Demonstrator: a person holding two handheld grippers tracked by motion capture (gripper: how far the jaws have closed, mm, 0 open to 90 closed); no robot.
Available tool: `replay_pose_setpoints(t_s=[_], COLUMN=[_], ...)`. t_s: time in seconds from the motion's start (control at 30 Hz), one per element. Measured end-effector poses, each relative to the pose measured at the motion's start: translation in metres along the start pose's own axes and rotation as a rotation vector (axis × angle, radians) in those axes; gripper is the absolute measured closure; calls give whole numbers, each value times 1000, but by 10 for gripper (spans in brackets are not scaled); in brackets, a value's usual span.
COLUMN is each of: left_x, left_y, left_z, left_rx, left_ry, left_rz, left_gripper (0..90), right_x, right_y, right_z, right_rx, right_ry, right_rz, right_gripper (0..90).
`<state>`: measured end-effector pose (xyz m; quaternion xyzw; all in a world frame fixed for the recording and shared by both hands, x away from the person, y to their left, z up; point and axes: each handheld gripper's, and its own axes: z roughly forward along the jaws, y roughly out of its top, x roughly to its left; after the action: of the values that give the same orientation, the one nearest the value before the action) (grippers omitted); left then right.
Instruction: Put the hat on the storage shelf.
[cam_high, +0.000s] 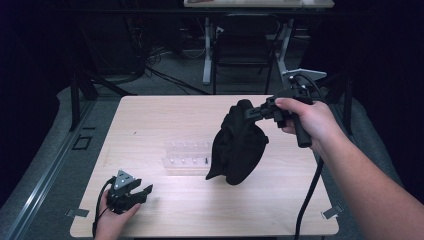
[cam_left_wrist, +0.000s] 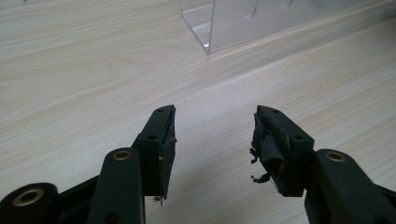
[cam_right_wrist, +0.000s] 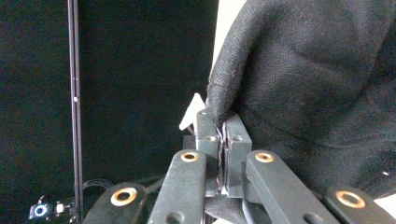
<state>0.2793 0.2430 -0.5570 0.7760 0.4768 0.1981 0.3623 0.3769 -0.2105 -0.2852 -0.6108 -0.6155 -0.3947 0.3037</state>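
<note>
A black cloth (cam_high: 238, 145) hangs in the air above the table's middle, its lower end near the tabletop. My right gripper (cam_high: 255, 114) is shut on the cloth's top edge, and the right gripper view shows the dark fabric (cam_right_wrist: 308, 79) pinched between the two closed jaws of that gripper (cam_right_wrist: 222, 122). A clear plastic rack (cam_high: 186, 156) lies on the table just left of the cloth; its corner (cam_left_wrist: 219, 25) shows in the left gripper view. My left gripper (cam_high: 142, 191) rests near the table's front left, open, with bare wood between the jaws (cam_left_wrist: 215, 114).
The light wooden table (cam_high: 165, 117) has open surface on its left and front. Behind it stand a dark chair (cam_high: 242, 47) and white desk legs (cam_high: 206, 50). A black cable (cam_high: 307, 192) trails from the right gripper across the table's right side.
</note>
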Motion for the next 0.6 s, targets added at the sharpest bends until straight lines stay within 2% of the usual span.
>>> replay_pose_setpoints(t_s=[0.3, 0.47, 0.6], left_x=[0, 0, 1], left_y=[0, 0, 0], left_z=[0, -1, -1], left_rx=[-2, -7, -4], left_ry=[-2, -2, -3], left_rz=[-2, -5, -3], left_gripper=[488, 488, 488], right_x=[7, 7, 4], right_y=[16, 26, 33], right_z=[17, 23, 26], right_rx=[9, -13, -11], right_ry=[-13, 4, 4], right_rz=[-30, -33, -53], right_gripper=[880, 879, 879])
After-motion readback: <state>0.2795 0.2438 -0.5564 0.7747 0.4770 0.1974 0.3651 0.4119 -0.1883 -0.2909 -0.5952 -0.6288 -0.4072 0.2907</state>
